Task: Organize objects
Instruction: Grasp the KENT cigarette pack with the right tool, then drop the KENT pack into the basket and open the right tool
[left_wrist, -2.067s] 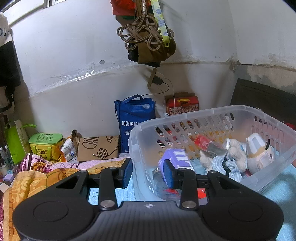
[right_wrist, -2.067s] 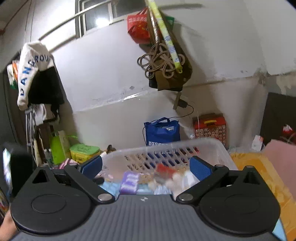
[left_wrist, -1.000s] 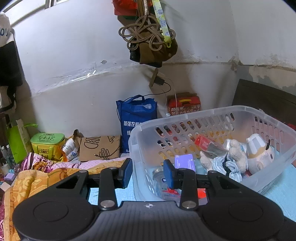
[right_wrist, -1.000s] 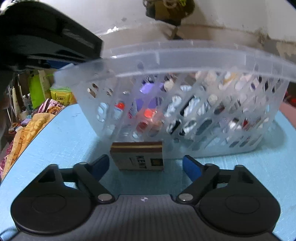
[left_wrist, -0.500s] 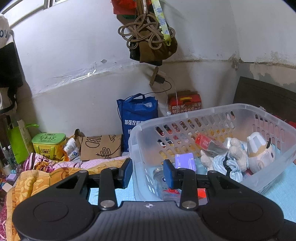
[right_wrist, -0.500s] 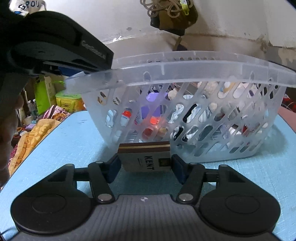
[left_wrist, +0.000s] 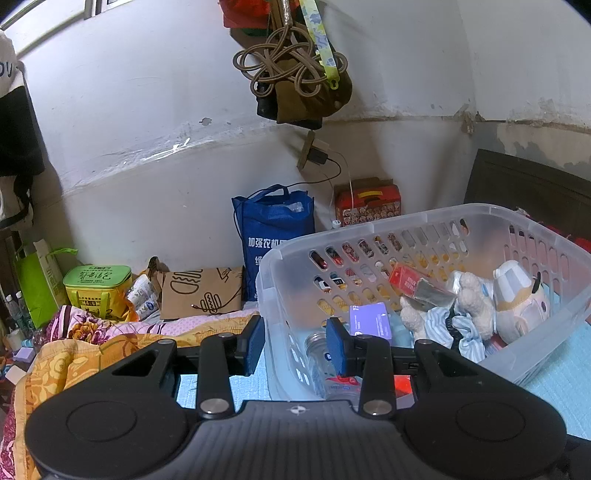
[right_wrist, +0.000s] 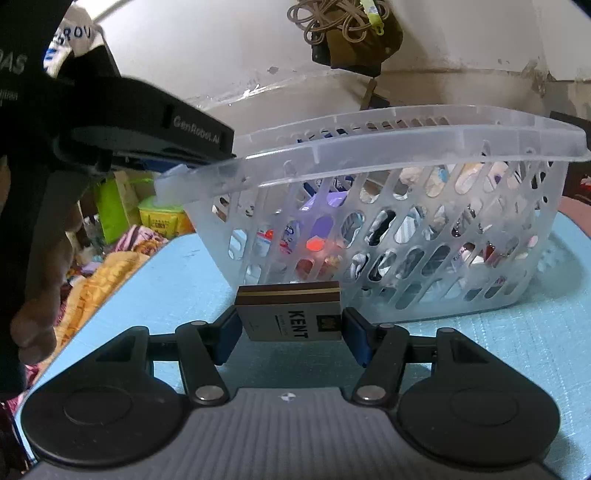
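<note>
The translucent perforated plastic basket (right_wrist: 388, 236) stands on the light blue mat (right_wrist: 517, 332). The left gripper (left_wrist: 295, 345) straddles its corner rim, jaws narrowly parted; contact is unclear. The right gripper (right_wrist: 290, 332) hangs low, clamping the brown-striped KENT cigarette pack (right_wrist: 290, 312) just before the basket. Its contents blur behind the wall.

Blue tote bag (left_wrist: 275, 236) against the wall, green lidded box (left_wrist: 96, 286), possibly a brown paper bag (left_wrist: 203, 293)
</note>
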